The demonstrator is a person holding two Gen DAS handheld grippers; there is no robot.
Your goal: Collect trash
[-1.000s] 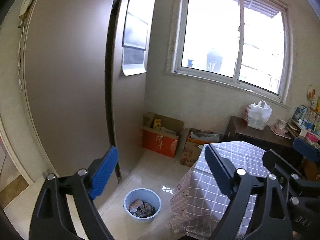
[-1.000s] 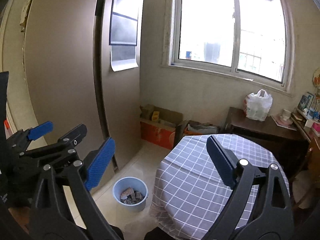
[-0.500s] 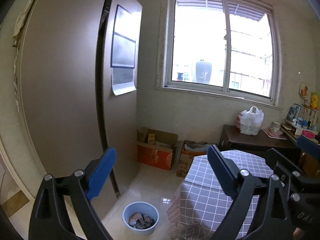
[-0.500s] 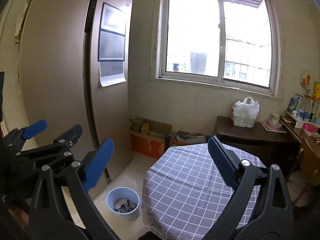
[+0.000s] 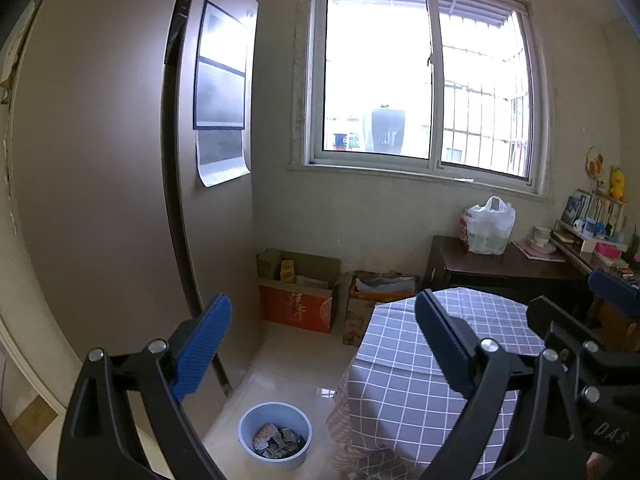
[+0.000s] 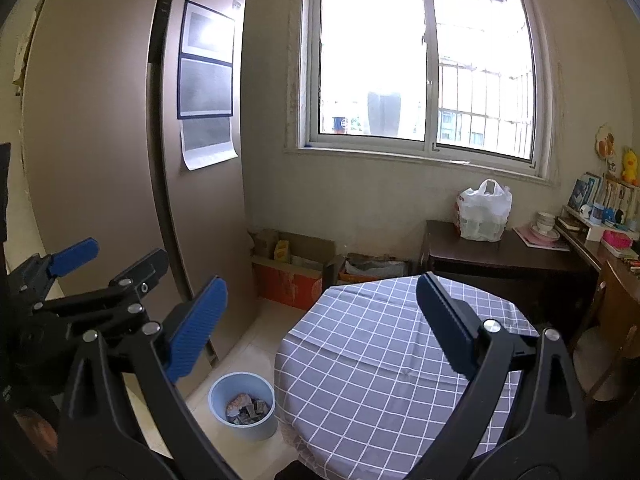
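Both views have been tilted upward over the last second: more of the window [image 5: 424, 92] is taken in, and the bin [image 5: 275, 435] has dropped toward the lower edge of each picture.

The left gripper [image 5: 320, 346] is held with its fingers [image 5: 204, 346] spread wide, and nothing is gripped between them. The right gripper [image 6: 320, 328] is likewise released, its fingers [image 6: 196, 330] well apart and empty. Each gripper is seen at the edge of the other's view, the two being carried side by side.

The trash [image 6: 246, 405] is seen inside the blue bin, which stands on the floor [image 5: 288, 356] just beside the left edge of the desk [image 6: 384, 368]. The desk is covered by a grey checked cloth, and nothing is seen on the part of it in view. The bin lies between the desk and a fridge [image 6: 104, 160] at the left.

Cardboard boxes [image 5: 298, 290] are set on the floor against the wall under the window. A white bag [image 6: 484, 210] is placed on a dark sideboard [image 6: 500, 252] beyond the far edge of the desk.
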